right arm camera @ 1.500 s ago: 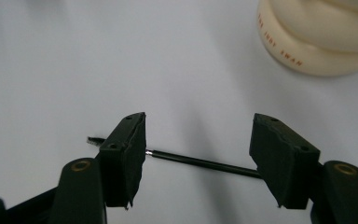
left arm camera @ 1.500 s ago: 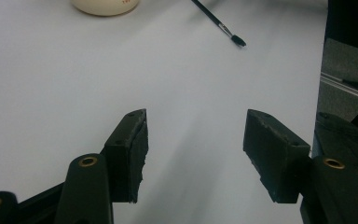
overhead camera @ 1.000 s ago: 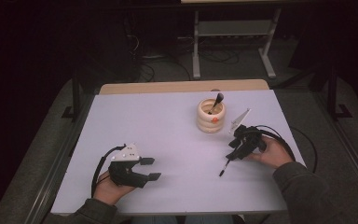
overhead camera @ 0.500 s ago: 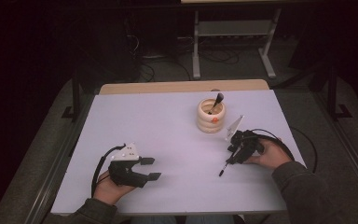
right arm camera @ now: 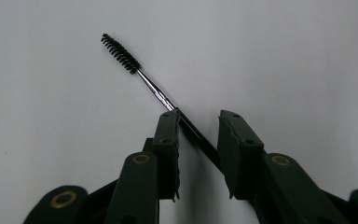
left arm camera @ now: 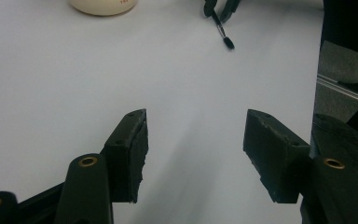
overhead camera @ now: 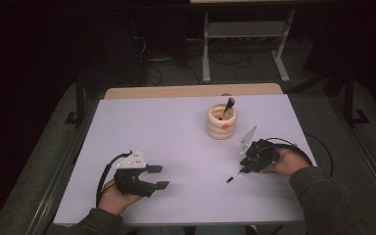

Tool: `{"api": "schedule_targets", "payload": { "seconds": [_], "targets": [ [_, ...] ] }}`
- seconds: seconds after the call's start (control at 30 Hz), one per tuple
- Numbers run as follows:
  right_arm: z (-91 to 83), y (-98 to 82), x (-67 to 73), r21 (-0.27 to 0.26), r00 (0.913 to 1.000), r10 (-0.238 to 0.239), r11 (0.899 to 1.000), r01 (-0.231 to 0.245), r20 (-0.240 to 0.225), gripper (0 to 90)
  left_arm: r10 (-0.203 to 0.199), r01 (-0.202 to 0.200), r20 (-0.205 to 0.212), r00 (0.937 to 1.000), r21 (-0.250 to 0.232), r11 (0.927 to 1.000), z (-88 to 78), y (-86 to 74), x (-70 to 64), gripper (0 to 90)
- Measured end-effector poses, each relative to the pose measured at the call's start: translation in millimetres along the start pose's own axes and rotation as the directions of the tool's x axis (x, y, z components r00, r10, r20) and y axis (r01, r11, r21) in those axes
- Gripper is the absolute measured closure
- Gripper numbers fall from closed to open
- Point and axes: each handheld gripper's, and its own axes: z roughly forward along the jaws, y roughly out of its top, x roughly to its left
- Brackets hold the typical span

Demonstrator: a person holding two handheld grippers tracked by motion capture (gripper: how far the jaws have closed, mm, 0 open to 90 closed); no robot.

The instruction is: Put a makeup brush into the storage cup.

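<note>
A thin black spoolie brush (right arm camera: 121,49) lies on the white table (overhead camera: 152,127), bristle end pointing away from my right gripper (right arm camera: 198,119). Its handle runs slantwise between the two jaws, which have just been closing and still show a gap. From above, the brush (overhead camera: 234,176) sticks out of the right gripper (overhead camera: 245,166) toward the front. A cream ringed holder (overhead camera: 221,122) stands behind it with a dark brush (overhead camera: 227,106) inside. My left gripper (overhead camera: 159,177) rests open at the front left, nothing between its jaws (left arm camera: 193,135).
The left gripper view shows the holder's base (left arm camera: 103,5) and the brush tip (left arm camera: 223,35) far across bare tabletop. A wooden strip (overhead camera: 191,91) borders the table's far edge. Dark floor, cables and a metal stand (overhead camera: 245,44) lie beyond.
The right gripper has settled slightly lower over the brush handle. The left hand and gripper have stayed where they were.
</note>
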Motion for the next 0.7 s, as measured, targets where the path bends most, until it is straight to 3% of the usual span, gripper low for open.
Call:
{"api": "schedule_targets", "payload": {
  "seconds": [0.23, 0.47, 0.63, 0.7],
  "targets": [
    [-0.4, 2.0, 2.9, 0.013, 0.9987, -0.031, 0.999, 0.032, -0.039, 80.3, -0.005, 0.005, 0.001, 1.0, -0.002, 1.0, 0.1, 0.0, 0.3, 39.7],
    [0.3, 4.9, 5.9, 0.037, 0.9981, -0.052, 0.998, 0.053, -0.034, 80.5, 0.0, 0.0, 0.004, 1.0, -0.001, 1.0, 0.4, 0.6, -0.1, 39.8],
    [1.5, 14.4, 7.6, 0.106, 0.9963, -0.074, 0.991, 0.078, -0.043, 84.6, -0.002, 0.002, 0.005, 1.0, -0.002, 1.0, 0.4, 0.5, 0.1, 39.8],
    [1.8, 14.5, 7.3, 0.105, 0.9964, -0.073, 0.991, 0.077, -0.043, 84.7, -0.005, 0.005, 0.005, 1.0, -0.007, 1.0, 0.0, 0.5, 0.1, 39.8]
  ]
}}
